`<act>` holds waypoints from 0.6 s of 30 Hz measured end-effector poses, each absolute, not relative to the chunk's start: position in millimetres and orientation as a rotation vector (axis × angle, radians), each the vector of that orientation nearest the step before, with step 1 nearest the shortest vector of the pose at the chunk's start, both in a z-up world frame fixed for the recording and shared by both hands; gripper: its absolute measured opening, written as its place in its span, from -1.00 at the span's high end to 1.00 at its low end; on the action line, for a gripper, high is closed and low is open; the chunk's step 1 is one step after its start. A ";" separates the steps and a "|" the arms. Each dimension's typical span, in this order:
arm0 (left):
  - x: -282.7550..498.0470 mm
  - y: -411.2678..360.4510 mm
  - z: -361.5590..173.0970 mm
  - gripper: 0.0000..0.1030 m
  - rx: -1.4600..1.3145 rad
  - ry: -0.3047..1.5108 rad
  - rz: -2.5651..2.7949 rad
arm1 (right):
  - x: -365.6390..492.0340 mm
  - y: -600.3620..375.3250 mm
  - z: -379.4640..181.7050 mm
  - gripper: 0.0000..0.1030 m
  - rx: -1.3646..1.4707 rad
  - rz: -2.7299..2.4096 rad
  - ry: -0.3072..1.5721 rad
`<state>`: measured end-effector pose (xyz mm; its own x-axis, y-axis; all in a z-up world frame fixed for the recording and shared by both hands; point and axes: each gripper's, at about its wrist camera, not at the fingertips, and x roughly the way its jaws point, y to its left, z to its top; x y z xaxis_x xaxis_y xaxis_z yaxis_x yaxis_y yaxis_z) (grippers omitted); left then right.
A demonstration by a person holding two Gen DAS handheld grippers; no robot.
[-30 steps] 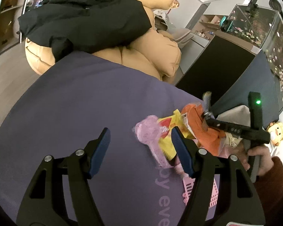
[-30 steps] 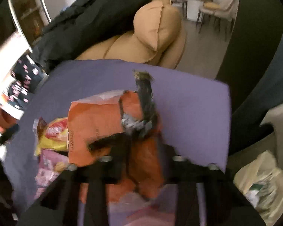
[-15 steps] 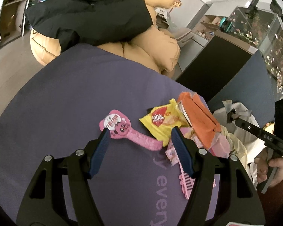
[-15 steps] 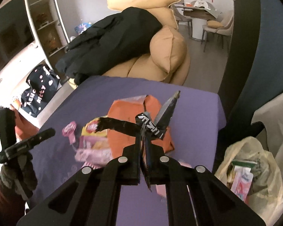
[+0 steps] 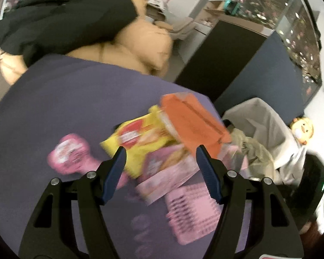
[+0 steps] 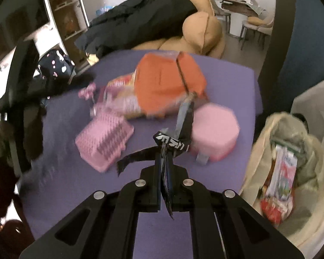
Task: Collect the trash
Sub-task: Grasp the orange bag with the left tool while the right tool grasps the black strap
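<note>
A heap of trash lies on the purple cloth [image 5: 60, 99]: an orange bag [image 5: 192, 123], a yellow snack bag [image 5: 140, 140], a pink packet [image 5: 168, 170], a pink lollipop-shaped wrapper [image 5: 69, 155] and a pink comb [image 5: 190, 211]. My left gripper [image 5: 162, 172] hangs open above the yellow bag and pink packet, gripping nothing. My right gripper [image 6: 165, 168] is shut on a thin black wrapper [image 6: 172, 143] with white letters, held up in front of the orange bag [image 6: 168, 82] and a pink hexagonal box [image 6: 213, 129]. The trash bag [image 6: 302, 133] gapes at the right.
A tan sofa [image 6: 203, 32] with a black coat [image 6: 140, 19] stands behind the purple cloth. A white-lined bin [image 5: 259, 116] and a doll [image 5: 302, 129] are right of the heap. The trash bag holds several wrappers [image 6: 280, 177]. The cloth edge [image 6: 256, 99] drops off beside it.
My right gripper shut on the black wrapper, lifted it off the orange bag and carried it back and right, near the trash bag. My left gripper shifted right over the heap, still open.
</note>
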<state>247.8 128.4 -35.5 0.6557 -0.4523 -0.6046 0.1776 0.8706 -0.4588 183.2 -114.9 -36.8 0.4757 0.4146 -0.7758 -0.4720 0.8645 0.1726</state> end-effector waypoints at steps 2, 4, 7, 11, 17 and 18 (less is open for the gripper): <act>262.5 116.3 -33.2 -0.23 -0.364 0.794 -0.374 | 176.6 -116.9 -47.3 0.87 -0.042 0.543 0.943; 286.6 98.6 -36.9 -0.23 -0.351 0.851 -0.382 | 165.1 -115.1 -57.1 0.87 -0.052 0.533 0.946; 313.1 80.4 -49.0 -0.18 -0.360 0.921 -0.354 | 149.4 -115.2 -57.6 0.86 -0.069 0.506 0.901; 333.0 57.2 -60.0 0.17 -0.329 0.978 -0.277 | 137.9 -116.6 -59.7 0.85 -0.065 0.502 0.872; 332.3 51.0 -62.4 0.77 -0.337 0.984 -0.251 | 133.9 -123.6 -61.5 0.85 -0.023 0.522 0.866; 329.3 51.7 -61.1 0.83 -0.342 0.978 -0.260 | 135.6 -124.6 -62.3 0.85 -0.009 0.525 0.869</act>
